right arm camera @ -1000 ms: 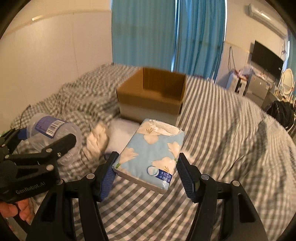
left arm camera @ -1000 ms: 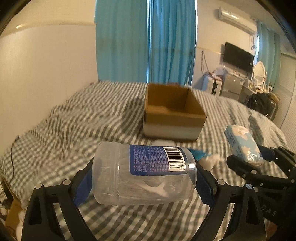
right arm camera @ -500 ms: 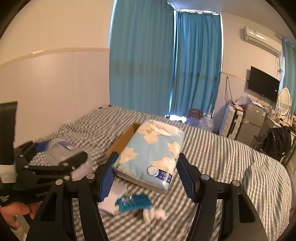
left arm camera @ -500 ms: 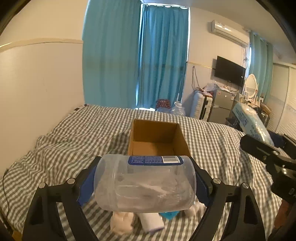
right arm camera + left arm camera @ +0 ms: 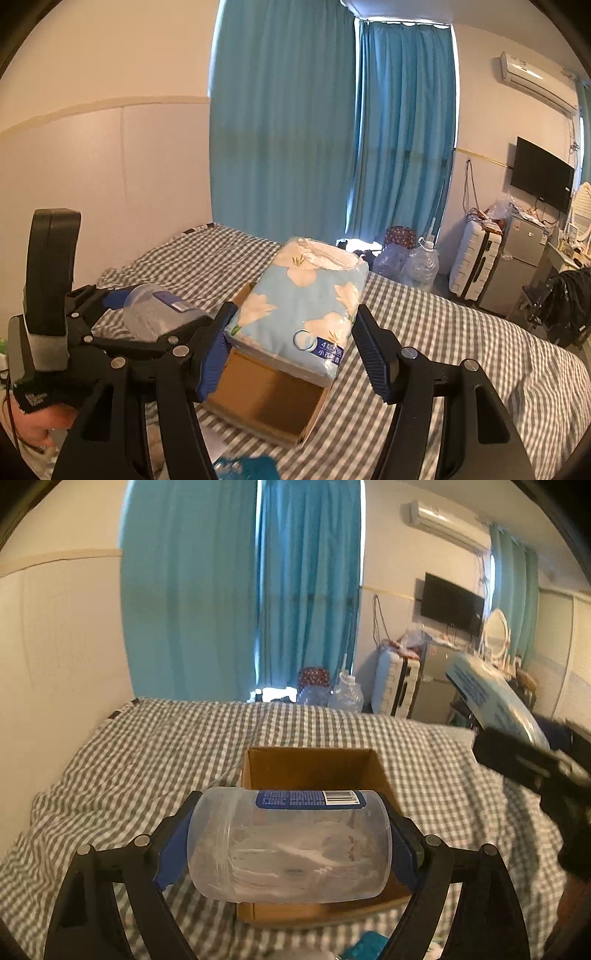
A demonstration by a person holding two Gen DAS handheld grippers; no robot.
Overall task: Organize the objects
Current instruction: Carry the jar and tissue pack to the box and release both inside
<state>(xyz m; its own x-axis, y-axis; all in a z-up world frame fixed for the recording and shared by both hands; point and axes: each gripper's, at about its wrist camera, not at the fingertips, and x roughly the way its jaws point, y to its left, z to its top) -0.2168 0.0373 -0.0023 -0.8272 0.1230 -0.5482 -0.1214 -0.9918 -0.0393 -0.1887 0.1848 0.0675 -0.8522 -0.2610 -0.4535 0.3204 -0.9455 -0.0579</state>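
Note:
A clear plastic jar [image 5: 288, 849] with a blue barcode label lies sideways in my left gripper [image 5: 288, 823], whose blue pads press on both its ends. It hangs over the near edge of an open cardboard box [image 5: 310, 771] on the bed. My right gripper [image 5: 295, 321] is shut on a light-blue tissue pack [image 5: 303, 295] printed with white flowers, held above the same box [image 5: 266, 402]. In the left wrist view the tissue pack [image 5: 491, 698] shows at the right. From the right wrist, the jar [image 5: 159, 314] appears at the left.
The box sits on a bed with a grey-and-white checked cover [image 5: 147, 760]. A teal packet [image 5: 365, 949] lies just in front of the box. A wall runs along the bed's left; blue curtains, water bottles [image 5: 421, 266] and a white suitcase [image 5: 476, 262] stand beyond it.
Both grippers moved forward and upward with their loads and now hang over the box. The small white items on the bed have dropped out of the bottom of both views.

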